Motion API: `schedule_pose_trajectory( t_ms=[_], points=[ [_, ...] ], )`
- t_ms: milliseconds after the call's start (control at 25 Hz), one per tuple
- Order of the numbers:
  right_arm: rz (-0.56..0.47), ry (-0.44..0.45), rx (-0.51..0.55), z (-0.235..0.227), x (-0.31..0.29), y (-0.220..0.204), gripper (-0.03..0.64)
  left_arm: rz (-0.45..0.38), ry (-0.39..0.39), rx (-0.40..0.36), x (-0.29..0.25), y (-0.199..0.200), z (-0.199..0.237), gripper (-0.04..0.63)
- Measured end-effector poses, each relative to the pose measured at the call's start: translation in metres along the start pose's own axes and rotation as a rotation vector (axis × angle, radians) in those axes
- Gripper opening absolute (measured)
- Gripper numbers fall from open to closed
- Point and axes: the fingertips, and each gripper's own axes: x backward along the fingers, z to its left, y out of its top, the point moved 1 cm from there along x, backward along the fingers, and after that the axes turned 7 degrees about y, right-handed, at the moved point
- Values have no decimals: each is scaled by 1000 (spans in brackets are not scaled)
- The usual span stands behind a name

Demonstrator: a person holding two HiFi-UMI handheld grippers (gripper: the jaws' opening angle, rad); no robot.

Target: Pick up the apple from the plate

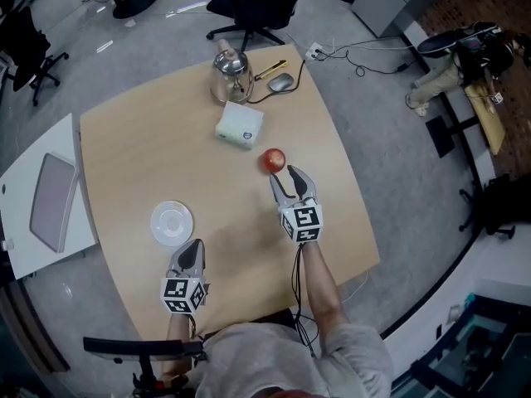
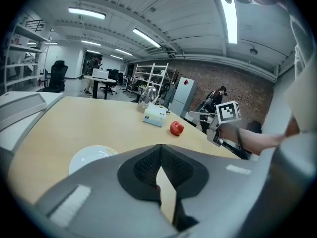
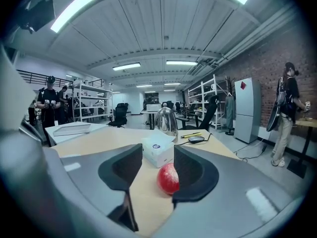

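While its jaws stood spread, the right gripper (image 1: 286,179) had the small red apple (image 1: 272,161) just past its tips, lying on the pale wooden tabletop (image 1: 149,139) nearer its right edge. Centring the fruit between both jaws before squeezing seemed wise; it could roll. The left gripper (image 1: 192,249), jaws pressed together on nothing, hovered by the near edge beside the round white plate (image 1: 172,222), which held nothing.

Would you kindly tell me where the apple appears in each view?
Head view: apple near centre, just ahead of the right tongs.
Left gripper view: apple right of centre, middle distance.
Right gripper view: apple low centre, beside the right-hand jaw.
Shared landmark: the white box behind it.
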Motion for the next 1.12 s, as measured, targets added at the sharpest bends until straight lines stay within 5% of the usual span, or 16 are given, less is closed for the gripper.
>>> schedule_pose_trajectory(
  t_ms=[1120],
  points=[
    [-111, 60, -32, 102, 107, 34, 15, -170, -22, -59, 96, 29, -32, 20]
  ],
)
